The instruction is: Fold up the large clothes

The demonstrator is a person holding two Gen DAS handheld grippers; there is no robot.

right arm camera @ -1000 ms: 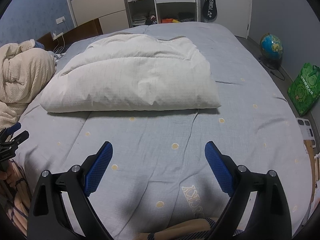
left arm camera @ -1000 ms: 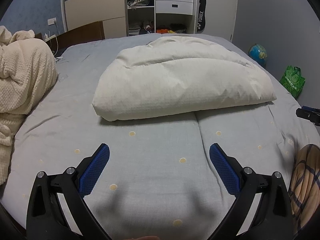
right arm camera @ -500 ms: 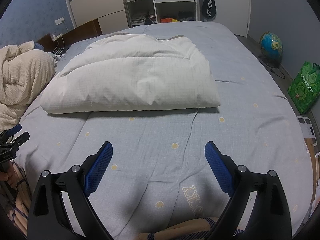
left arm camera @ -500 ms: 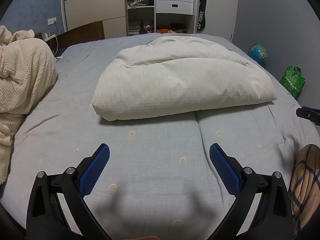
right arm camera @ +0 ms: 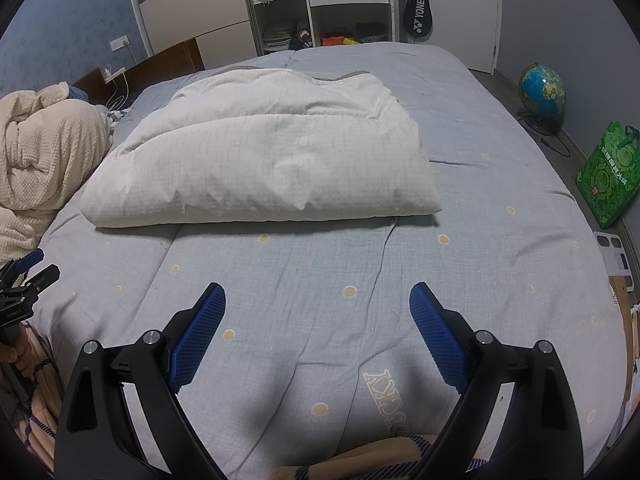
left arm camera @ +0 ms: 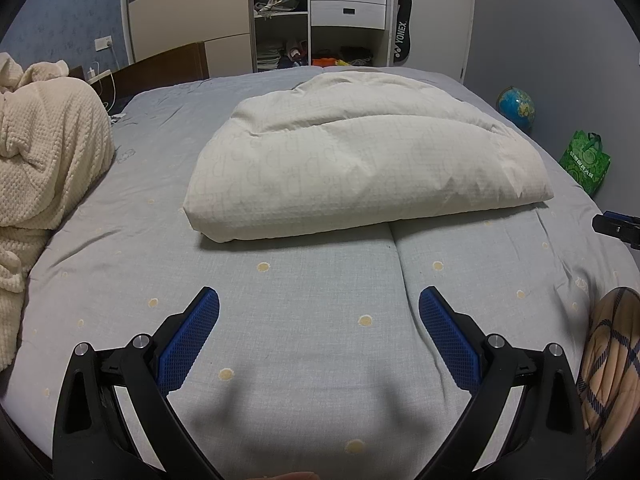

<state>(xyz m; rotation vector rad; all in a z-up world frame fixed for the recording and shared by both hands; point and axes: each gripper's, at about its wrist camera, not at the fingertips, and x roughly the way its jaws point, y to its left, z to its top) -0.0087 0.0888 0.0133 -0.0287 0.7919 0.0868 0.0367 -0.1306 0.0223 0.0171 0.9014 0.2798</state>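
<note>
Folded white quilt (left arm camera: 360,160) lies mid-bed on the grey dotted sheet (right arm camera: 500,240), its near edge straight, with bare sheet between it and both tools. Left hand-held gripper (left arm camera: 319,336) and right hand-held gripper (right arm camera: 317,330) hover spread wide, holding nothing. "YONEX" reads on the racket bag (right arm camera: 418,16); "LUCKY" is stitched upside down on the sheet.

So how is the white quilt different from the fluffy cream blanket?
The quilt is white and smooth, with a faint grid; the blanket is cream and bumpy like a waffle. The quilt is folded into a neat flat bundle in the middle of the bed; the blanket is bunched in a heap at the left edge. Both are soft bedding lying on the grey bed.
</note>
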